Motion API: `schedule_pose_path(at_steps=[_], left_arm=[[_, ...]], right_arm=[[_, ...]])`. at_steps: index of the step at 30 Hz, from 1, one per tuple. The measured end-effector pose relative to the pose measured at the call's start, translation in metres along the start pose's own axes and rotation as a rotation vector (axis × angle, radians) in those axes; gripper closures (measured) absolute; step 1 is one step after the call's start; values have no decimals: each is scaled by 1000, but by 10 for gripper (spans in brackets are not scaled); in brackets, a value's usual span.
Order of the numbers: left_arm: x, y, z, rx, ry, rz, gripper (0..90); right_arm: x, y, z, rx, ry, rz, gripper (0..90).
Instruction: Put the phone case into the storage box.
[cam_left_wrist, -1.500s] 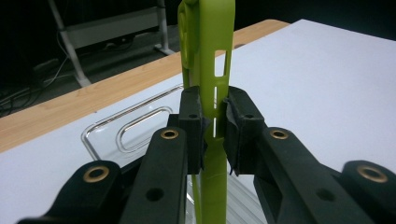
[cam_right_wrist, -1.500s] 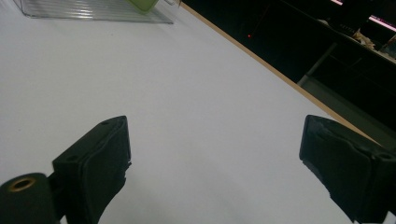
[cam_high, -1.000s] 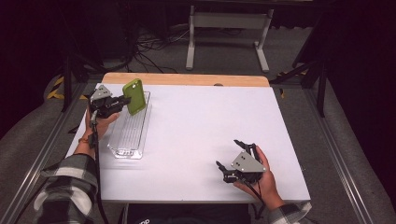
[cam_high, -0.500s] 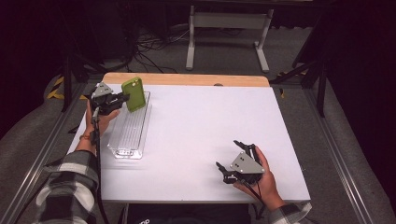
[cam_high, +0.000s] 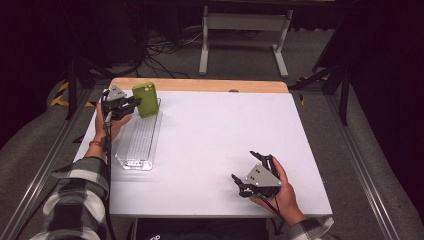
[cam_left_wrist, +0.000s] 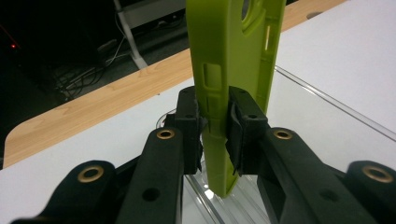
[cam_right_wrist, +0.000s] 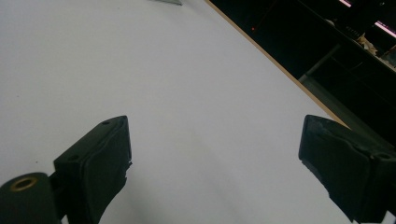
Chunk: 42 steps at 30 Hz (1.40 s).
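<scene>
A lime green phone case (cam_high: 145, 99) stands upright over the far end of a clear plastic tray (cam_high: 139, 140) at the table's left. My left gripper (cam_high: 131, 104) is shut on the edge of the phone case (cam_left_wrist: 229, 84); its lower tip hangs just above the tray (cam_left_wrist: 327, 116). Near the table's front right, my right gripper (cam_high: 248, 170) rests low over the white tabletop (cam_high: 220, 135). Its jaws stand wide apart with nothing between them, as the right gripper view (cam_right_wrist: 215, 158) shows.
A wooden strip (cam_high: 200, 85) runs along the table's far edge. Beyond it stand a white metal stand (cam_high: 245, 30) and cables on the floor. Metal rails (cam_high: 370, 185) flank the table on both sides.
The left gripper has carried the phone case slightly farther back, toward the tray's far end. The right gripper has stayed in place.
</scene>
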<state>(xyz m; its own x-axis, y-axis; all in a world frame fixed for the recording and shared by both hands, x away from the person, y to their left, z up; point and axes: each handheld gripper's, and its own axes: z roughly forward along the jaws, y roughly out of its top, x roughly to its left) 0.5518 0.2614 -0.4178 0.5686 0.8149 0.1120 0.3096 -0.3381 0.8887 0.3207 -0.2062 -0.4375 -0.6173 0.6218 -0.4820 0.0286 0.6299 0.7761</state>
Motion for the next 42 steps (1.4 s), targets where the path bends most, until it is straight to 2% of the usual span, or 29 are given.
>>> schedule_pose_path(at_steps=[4,5,15,22,34,42], left_arm=[[-2,0,5,22,26,7,746],[-2,1,6,32,40,22,749],[-5,3,11,52,68,14,750],[-8,5,15,75,106,39,727],[-7,5,15,80,114,41,700],[-7,5,16,81,117,42,687]], right_arm=[[0,0,1,4,-3,-7,102],[1,0,1,5,-3,-9,102],[2,-1,2,24,6,-21,102],[3,-1,2,20,22,-26,102],[4,-1,3,16,49,-25,101],[5,-1,3,18,50,-29,100]])
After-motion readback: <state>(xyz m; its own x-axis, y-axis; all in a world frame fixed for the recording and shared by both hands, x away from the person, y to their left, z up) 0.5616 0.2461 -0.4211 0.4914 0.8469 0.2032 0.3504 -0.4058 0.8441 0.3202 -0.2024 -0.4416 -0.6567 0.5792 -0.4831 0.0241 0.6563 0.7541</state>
